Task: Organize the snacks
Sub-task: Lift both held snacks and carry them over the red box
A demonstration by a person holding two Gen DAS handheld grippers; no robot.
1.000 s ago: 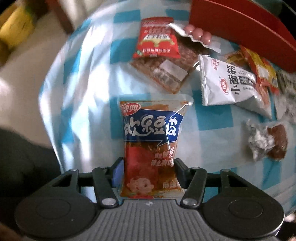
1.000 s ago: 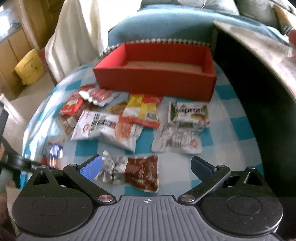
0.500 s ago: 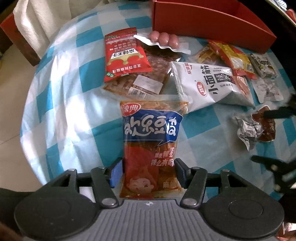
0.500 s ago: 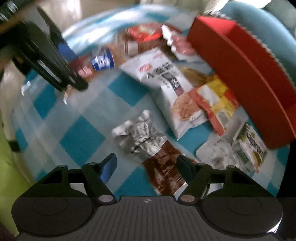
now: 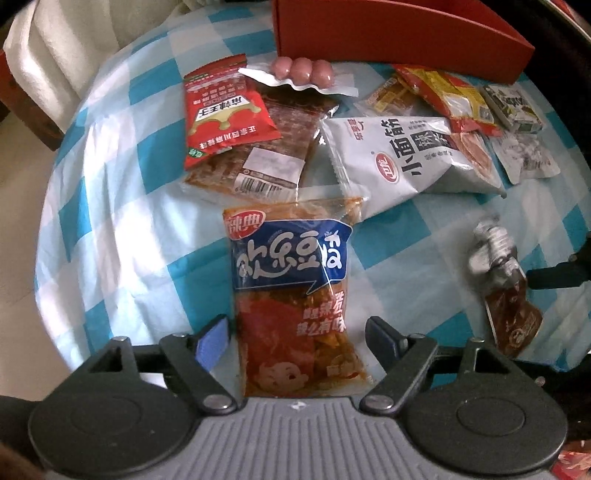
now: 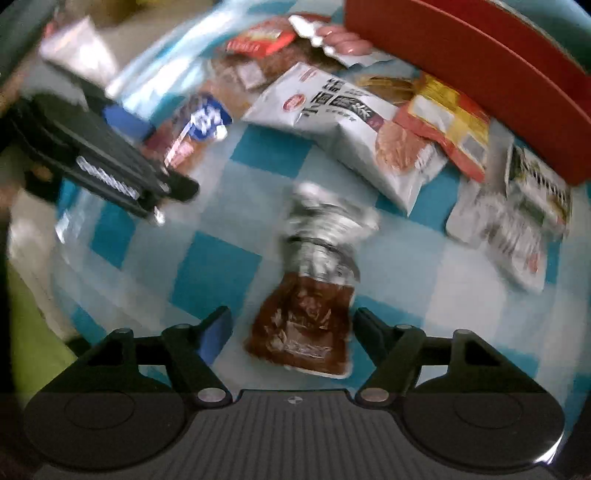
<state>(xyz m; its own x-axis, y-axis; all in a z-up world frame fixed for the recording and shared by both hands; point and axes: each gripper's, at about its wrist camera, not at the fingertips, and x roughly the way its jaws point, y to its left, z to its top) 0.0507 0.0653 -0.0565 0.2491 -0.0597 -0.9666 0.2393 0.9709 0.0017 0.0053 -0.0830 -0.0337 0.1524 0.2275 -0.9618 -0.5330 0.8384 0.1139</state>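
Lying flat: blue-and-orange snack packet [image 5: 291,306], clear film, blue banner with white characters, red-orange contents, on the checked tablecloth [image 5: 122,206].
Left gripper [image 5: 297,334]: jaws apart, flanking the packet's lower end, small gaps either side, holding nothing.
Right gripper [image 6: 291,328]: jaws wide, straddling brown-and-silver pouch [image 6: 310,295]; view blurred.
12 o'clock: white noodle bag [image 5: 410,158], red box [image 5: 388,33].

The blue-label snack packet [image 5: 291,295] is glossy clear plastic film, and the white noodle-snack bag [image 5: 406,158] beside it looks like smooth matt plastic. The brown-and-silver pouch [image 6: 314,295] is crinkled foil-like film with a shine. The surface wears a soft, matt checked cloth [image 5: 122,206], the red box [image 5: 388,33] looks like matt cardboard, and the left hand-held gripper [image 5: 297,338] is matt black plastic with small metal pins.
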